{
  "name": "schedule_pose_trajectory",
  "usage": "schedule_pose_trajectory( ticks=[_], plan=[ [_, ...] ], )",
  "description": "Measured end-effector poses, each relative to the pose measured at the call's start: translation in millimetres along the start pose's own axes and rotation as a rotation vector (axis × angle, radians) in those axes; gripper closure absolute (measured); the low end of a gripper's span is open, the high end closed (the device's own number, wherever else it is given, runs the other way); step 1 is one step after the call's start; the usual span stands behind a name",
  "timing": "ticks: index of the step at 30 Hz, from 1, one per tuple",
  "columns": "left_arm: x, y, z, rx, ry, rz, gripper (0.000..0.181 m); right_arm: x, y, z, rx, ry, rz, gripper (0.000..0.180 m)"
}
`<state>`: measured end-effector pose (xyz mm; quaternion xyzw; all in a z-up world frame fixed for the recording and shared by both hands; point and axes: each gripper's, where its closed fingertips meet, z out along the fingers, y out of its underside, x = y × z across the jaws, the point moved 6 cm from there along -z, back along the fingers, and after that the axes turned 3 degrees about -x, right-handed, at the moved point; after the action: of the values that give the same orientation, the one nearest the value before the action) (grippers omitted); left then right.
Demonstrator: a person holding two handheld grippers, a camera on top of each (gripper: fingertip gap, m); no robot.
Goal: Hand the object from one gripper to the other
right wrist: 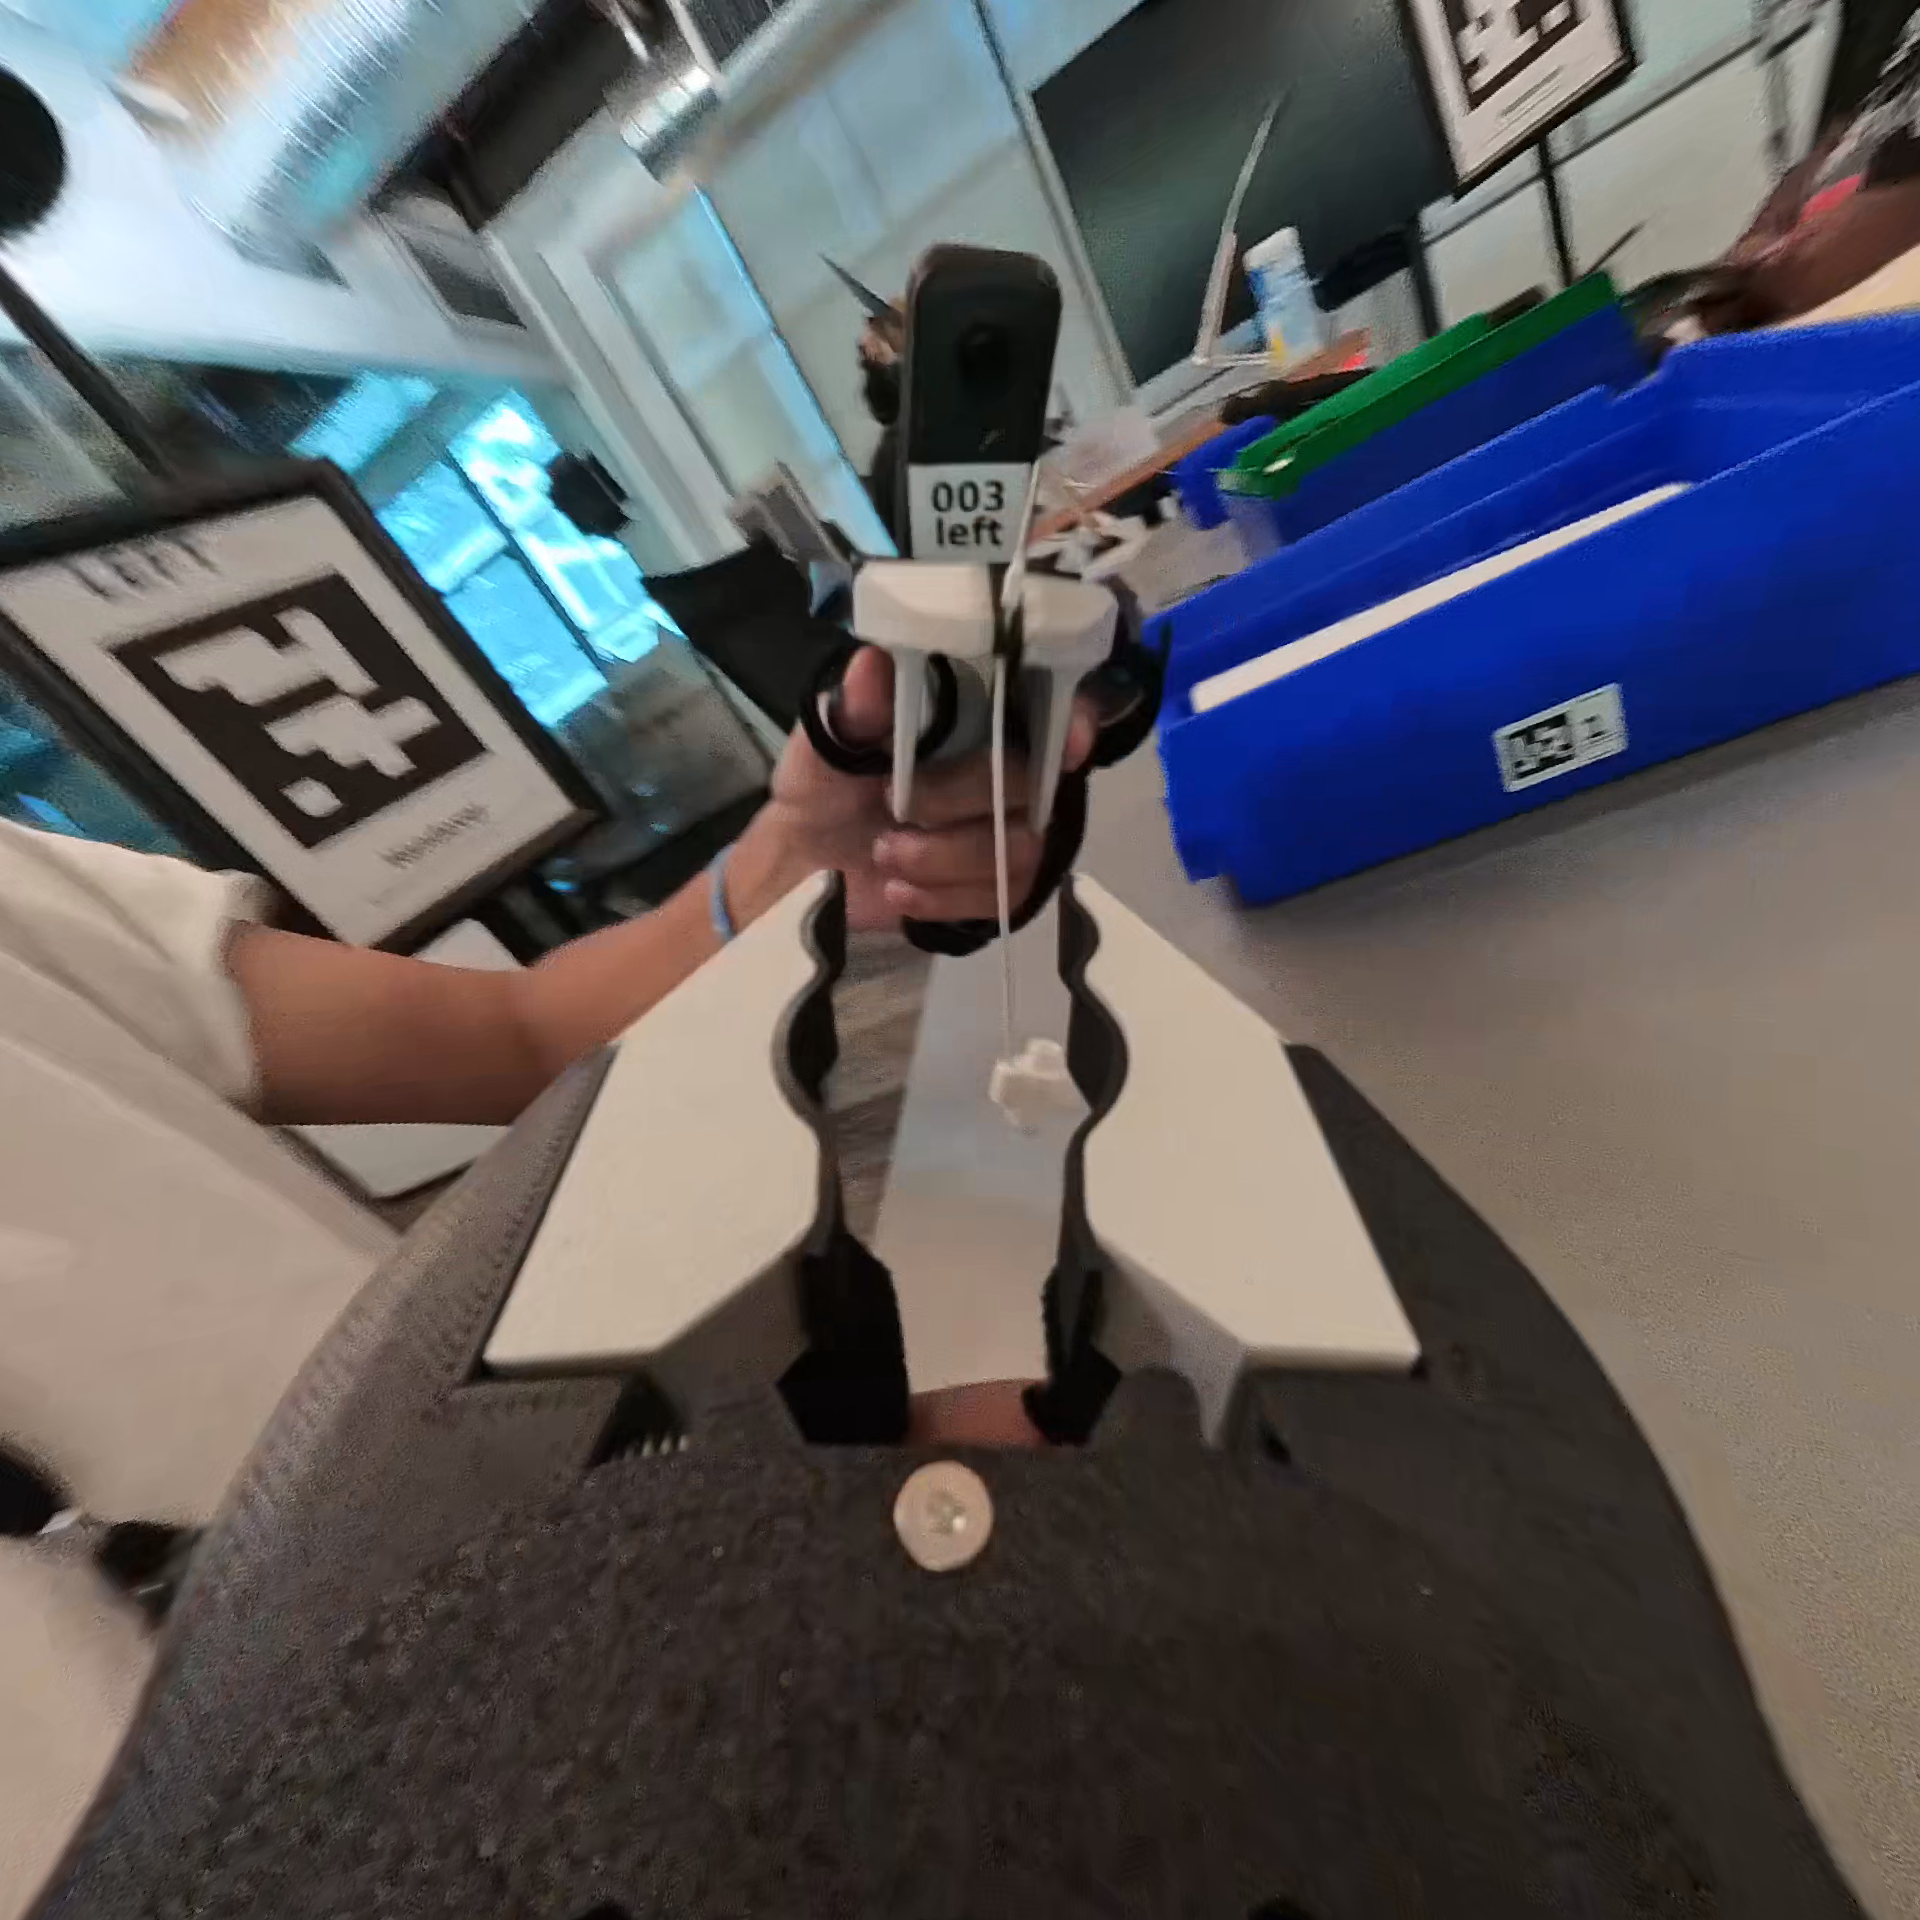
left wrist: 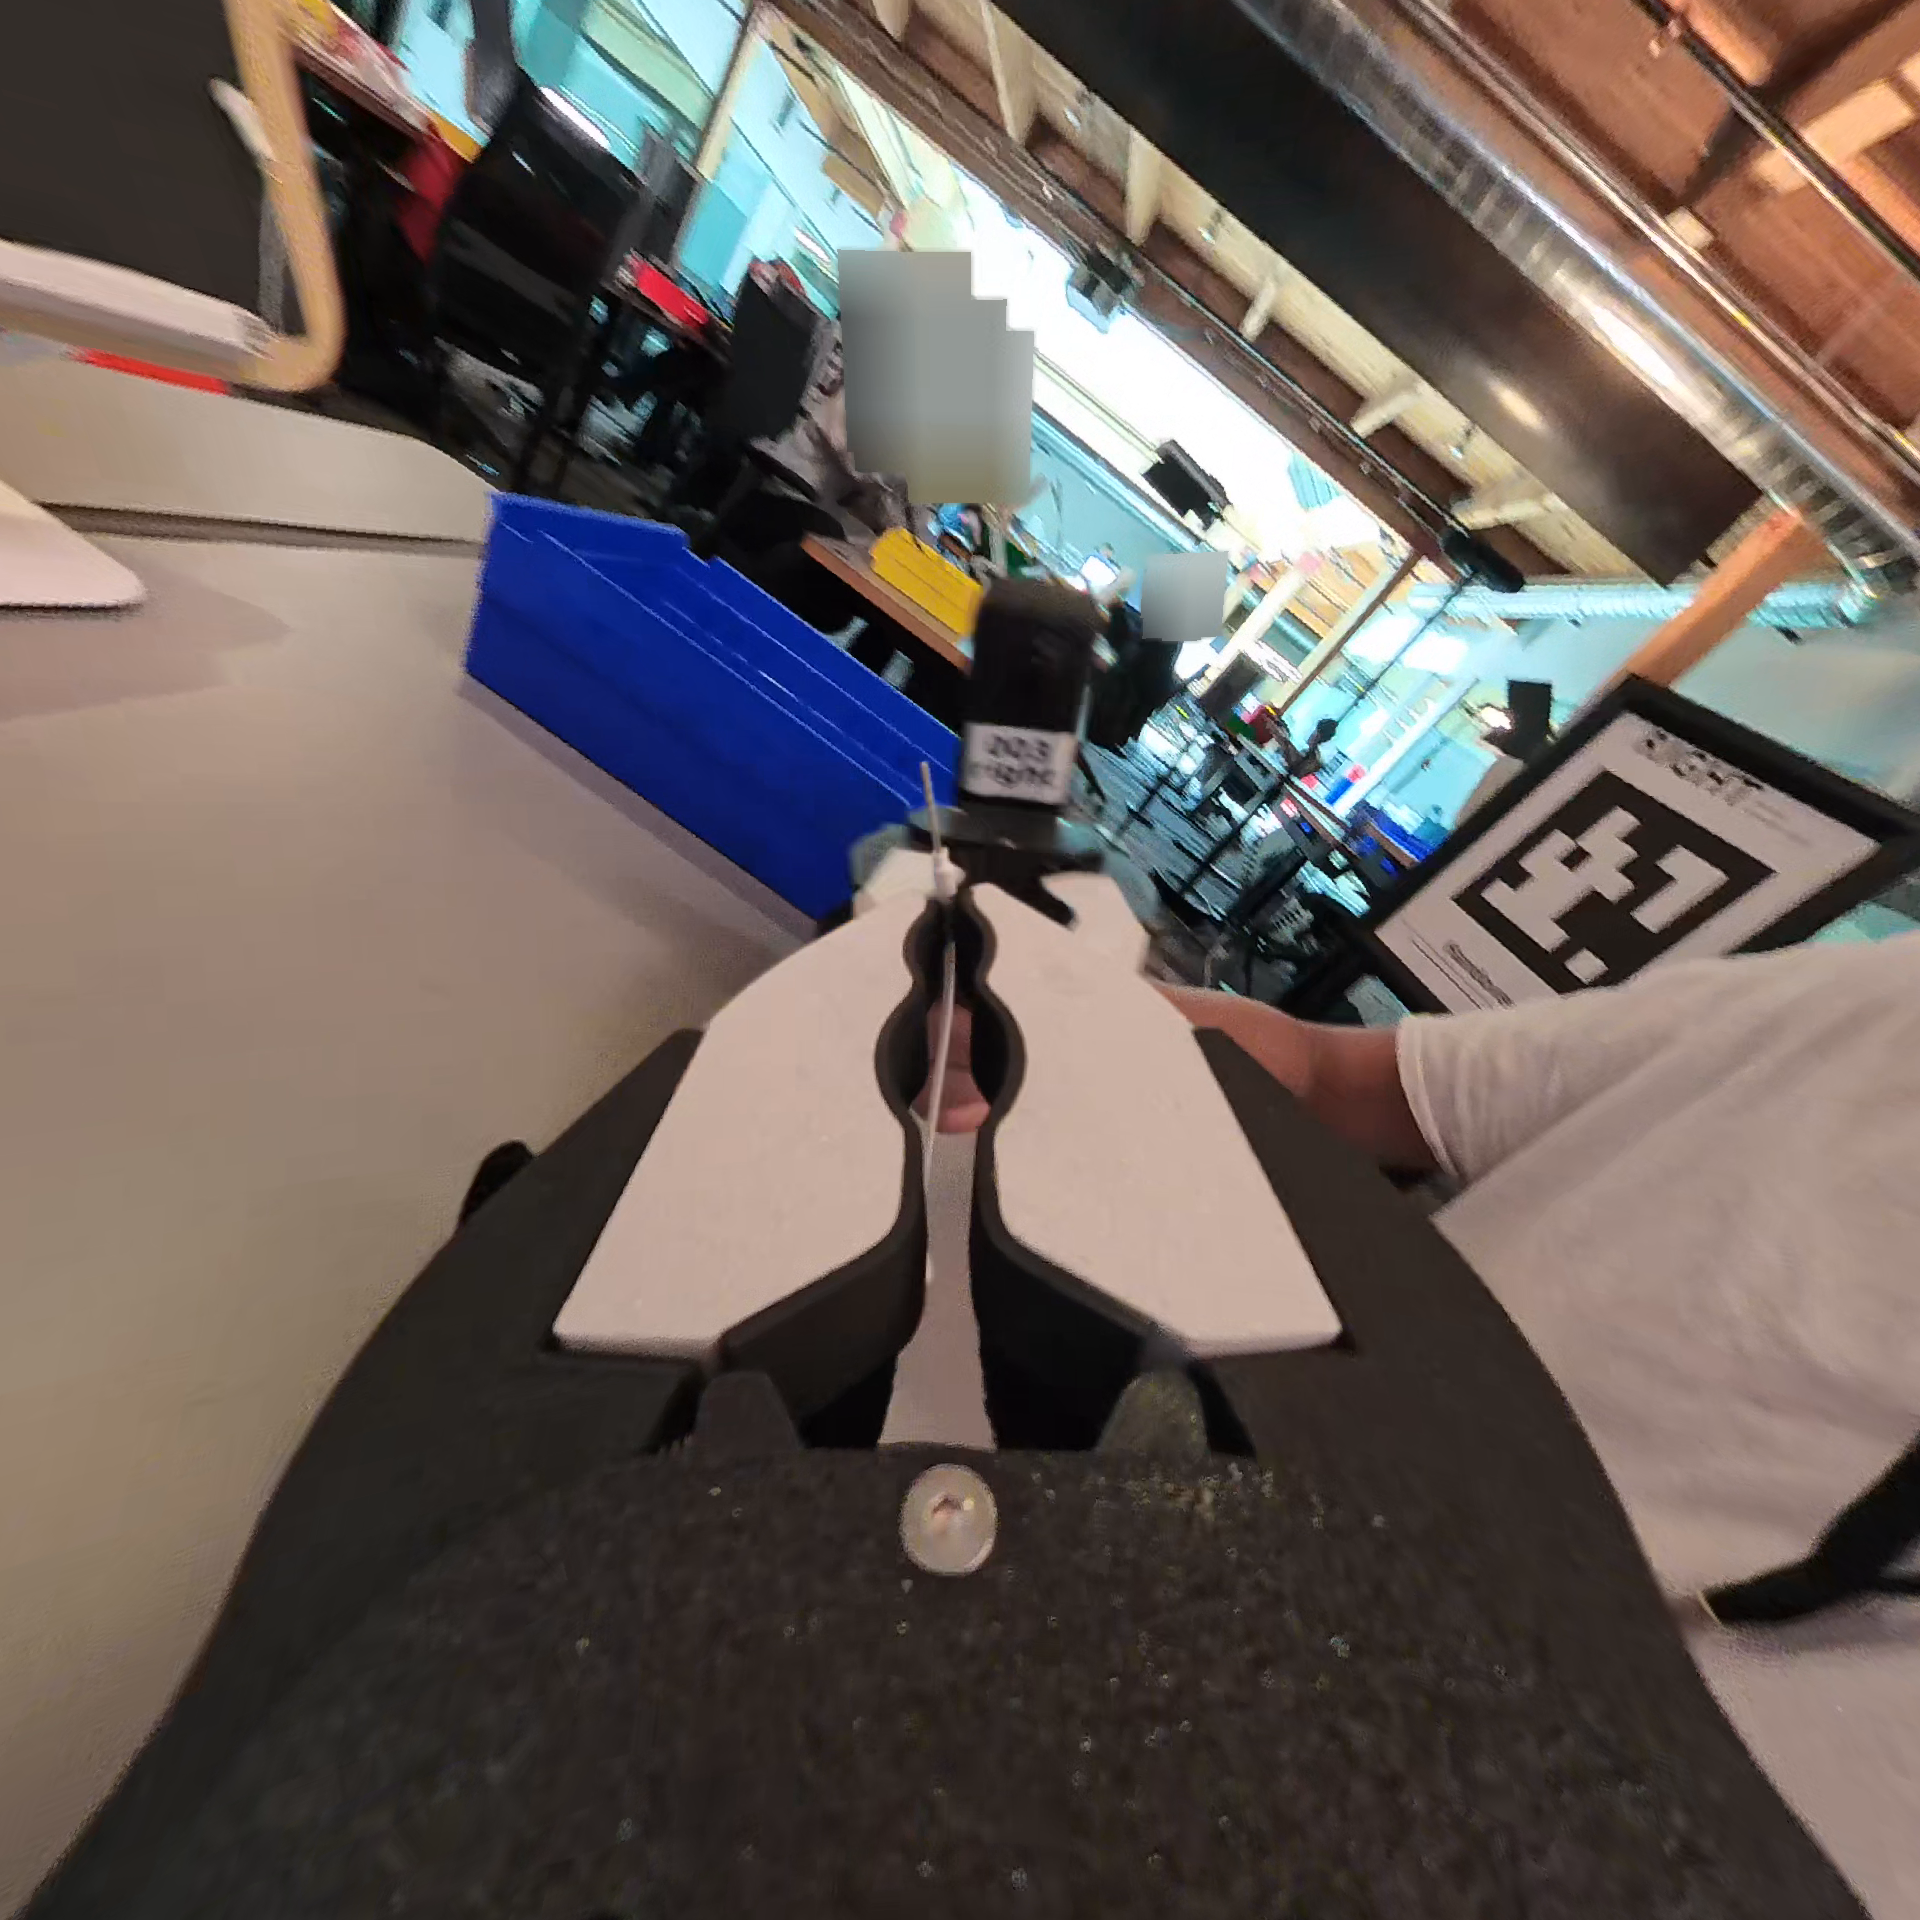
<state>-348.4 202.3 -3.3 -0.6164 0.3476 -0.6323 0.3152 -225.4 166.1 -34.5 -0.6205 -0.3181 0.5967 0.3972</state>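
A thin white zip tie (left wrist: 938, 1039) runs between the closed fingers of my left gripper (left wrist: 951, 914), which is shut on it. The tie's head sticks out just past the fingertips. In the right wrist view the left gripper (right wrist: 1000, 615) faces me and the zip tie (right wrist: 1003, 894) reaches from it toward me. The tie's head (right wrist: 1029, 1081) lies between the parted fingers of my right gripper (right wrist: 951, 894), close to the right finger (right wrist: 1174, 1091). I cannot tell if it touches. The right gripper (left wrist: 977, 873) sits open just beyond the left fingertips.
A blue bin (left wrist: 675, 707) stands on the grey table (left wrist: 260, 935); the same bin (right wrist: 1558, 623) shows at the right in the right wrist view, with more bins behind. Framed marker boards (left wrist: 1600, 883) (right wrist: 301, 707) stand nearby. A person's forearm (right wrist: 416, 1018) holds the left gripper. One gripper's finger ends stand about 5 cm off the other's.
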Motion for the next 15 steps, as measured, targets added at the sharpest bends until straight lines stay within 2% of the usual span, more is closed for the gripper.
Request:
schedule_pose_trajectory(
  ticks=[3, 6, 11, 15],
  plan=[
    [7.5, 9.1, 13.1, -0.058, 0.075, 0.009, 0.179, 2.1, 3.7, -1.7, -0.020, -0.047, 0.022, 0.154],
    [13.4, 16.8, 22.8, -0.099, 0.134, 0.015, 0.179, 0.0, 7.5, -0.3, -0.036, -0.082, 0.026, 0.159],
    [11.8, 24.0, 29.8, -0.124, 0.134, 0.008, 0.179, -4.0, 8.1, -1.0, -0.048, -0.125, 0.007, 0.179],
    [7.6, 23.0, 28.6, -0.118, 0.079, 0.026, 0.179, 2.0, 7.5, -2.2, -0.050, -0.081, 0.006, 0.179]
  ],
)
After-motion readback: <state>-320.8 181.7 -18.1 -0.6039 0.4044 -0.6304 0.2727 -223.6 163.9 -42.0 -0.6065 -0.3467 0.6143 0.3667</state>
